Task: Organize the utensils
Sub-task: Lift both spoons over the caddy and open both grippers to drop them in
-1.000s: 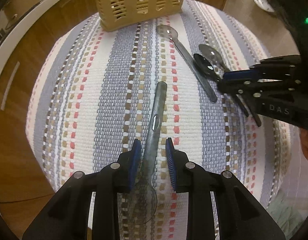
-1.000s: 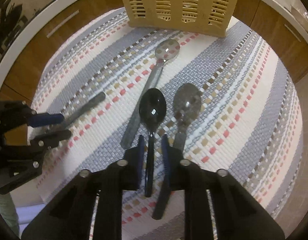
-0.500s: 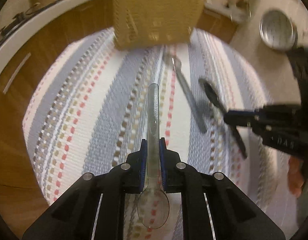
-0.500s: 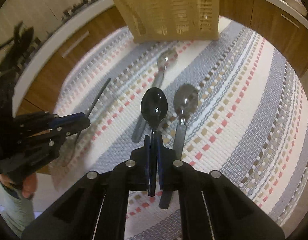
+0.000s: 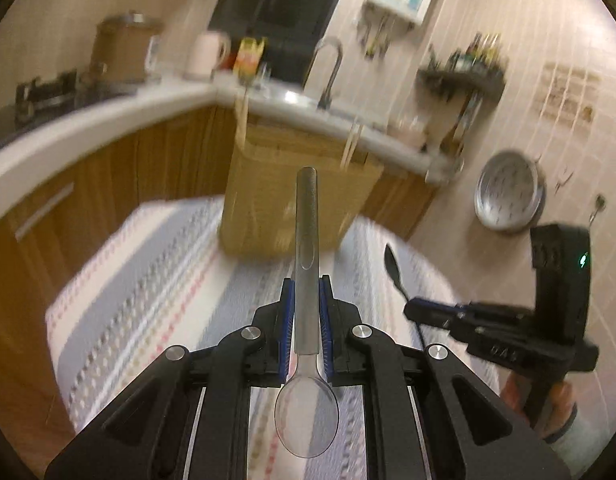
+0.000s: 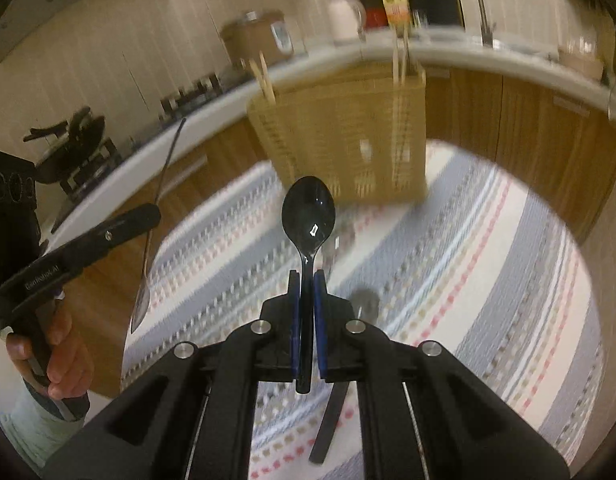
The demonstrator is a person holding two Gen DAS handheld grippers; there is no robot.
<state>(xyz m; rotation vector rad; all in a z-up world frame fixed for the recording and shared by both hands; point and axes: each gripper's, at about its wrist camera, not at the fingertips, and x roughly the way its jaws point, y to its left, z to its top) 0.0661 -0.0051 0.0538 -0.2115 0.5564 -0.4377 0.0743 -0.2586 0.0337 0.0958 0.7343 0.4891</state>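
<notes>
Clear plastic spoon (image 5: 306,280) is clamped in my left gripper (image 5: 307,312), handle pointing forward, bowl toward the camera. My right gripper (image 6: 304,312) is clamped on the black spoon (image 6: 308,216), bowl forward. Both long axes aim at the beige utensil basket (image 5: 268,200), which stands dead ahead on the striped mat (image 6: 488,260). Neither hand is clearly nearer.

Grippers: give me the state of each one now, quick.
Left gripper: closed on the clear spoon, gripped by its handle.
Right gripper: closed on the black spoon, bowl pointing forward.
</notes>
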